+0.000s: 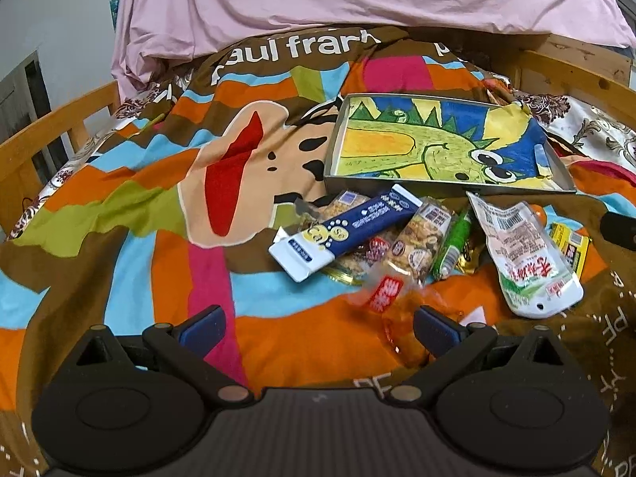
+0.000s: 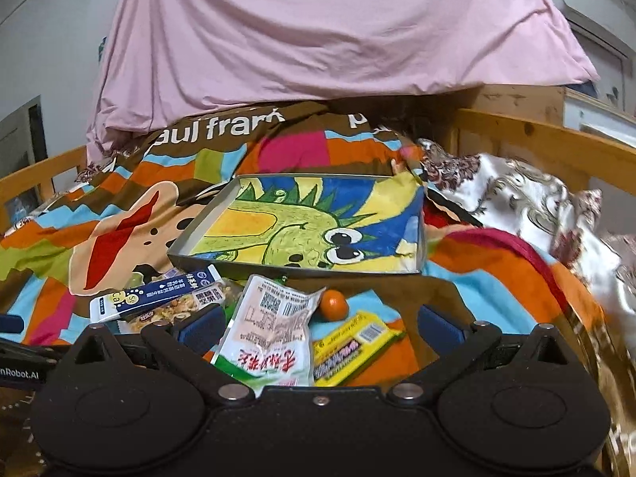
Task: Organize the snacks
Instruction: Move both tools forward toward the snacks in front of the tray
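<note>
Orange crinkly packet (image 1: 397, 318) nearest, blurred, just inside the right pad of the left gripper (image 1: 318, 332); jaws spread wide, nothing pinched. Right gripper (image 2: 320, 328) likewise wide open, poised over the white pouch (image 2: 270, 334), with the yellow bar (image 2: 353, 348) just right of the pouch. Further out, left of the pouch: green stick (image 1: 453, 246), clear nut bars (image 1: 421, 242), blue-and-white carton (image 1: 346, 234) lying across the heap. Small orange fruit (image 2: 334, 304) just beyond the pouch. Beyond the whole heap, touching none of it as far as can be told: shallow dinosaur tray (image 1: 334, 147), bare of snacks, the likely destination. Best taken one item at a time: centre on the flat body of the pouch, close gently on an edge seam, lift clear before swinging to the tray.
</note>
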`<state>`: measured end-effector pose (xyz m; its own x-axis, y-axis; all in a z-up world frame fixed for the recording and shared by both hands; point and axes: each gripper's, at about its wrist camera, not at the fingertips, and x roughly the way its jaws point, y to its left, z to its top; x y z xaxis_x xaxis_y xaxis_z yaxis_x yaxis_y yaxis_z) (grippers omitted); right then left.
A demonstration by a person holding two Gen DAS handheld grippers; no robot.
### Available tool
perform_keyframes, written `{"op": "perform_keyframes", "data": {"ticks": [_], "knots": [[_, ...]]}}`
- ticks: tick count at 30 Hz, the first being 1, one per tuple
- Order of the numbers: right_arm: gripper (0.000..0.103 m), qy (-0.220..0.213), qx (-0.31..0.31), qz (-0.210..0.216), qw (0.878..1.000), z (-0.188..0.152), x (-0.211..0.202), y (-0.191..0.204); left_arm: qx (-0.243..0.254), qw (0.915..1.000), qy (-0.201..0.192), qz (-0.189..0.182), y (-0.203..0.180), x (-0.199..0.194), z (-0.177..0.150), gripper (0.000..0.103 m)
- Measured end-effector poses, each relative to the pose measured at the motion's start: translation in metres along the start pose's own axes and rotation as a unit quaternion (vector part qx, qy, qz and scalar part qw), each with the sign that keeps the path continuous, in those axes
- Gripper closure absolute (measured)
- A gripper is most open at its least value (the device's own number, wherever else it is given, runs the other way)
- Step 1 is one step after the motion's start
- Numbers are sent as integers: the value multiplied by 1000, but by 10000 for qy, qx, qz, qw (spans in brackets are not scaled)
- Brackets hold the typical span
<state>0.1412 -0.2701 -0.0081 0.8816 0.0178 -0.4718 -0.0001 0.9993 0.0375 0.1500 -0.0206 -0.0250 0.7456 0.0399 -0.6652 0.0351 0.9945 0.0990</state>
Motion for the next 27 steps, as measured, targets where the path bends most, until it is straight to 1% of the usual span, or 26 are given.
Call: {"op": "perform_keyframes", "data": {"ticks": [10,15,19,21,23,27], "knots": [[0,-84,-492,259,9984,10,28,-1,100,9999,-60,58,-12,17,22,0],[0,-87,-836,258,9961,11,42,0,215,9997,-75,78,-18,26,27,0],[0,70,-963,469,9942,12,53,0,291,9995,-66,101,-24,35,31,0],[1,142,-1058,441,9933,11,56,1,322,9994,-74,101,-26,39,32,0],[0,208,-1025,431,9936,8,57,-1,358,9993,-75,78,-28,43,33,0],[0,455,-983,580,9924,2,57,-1,495,9987,-79,-33,-30,52,35,0]]}}
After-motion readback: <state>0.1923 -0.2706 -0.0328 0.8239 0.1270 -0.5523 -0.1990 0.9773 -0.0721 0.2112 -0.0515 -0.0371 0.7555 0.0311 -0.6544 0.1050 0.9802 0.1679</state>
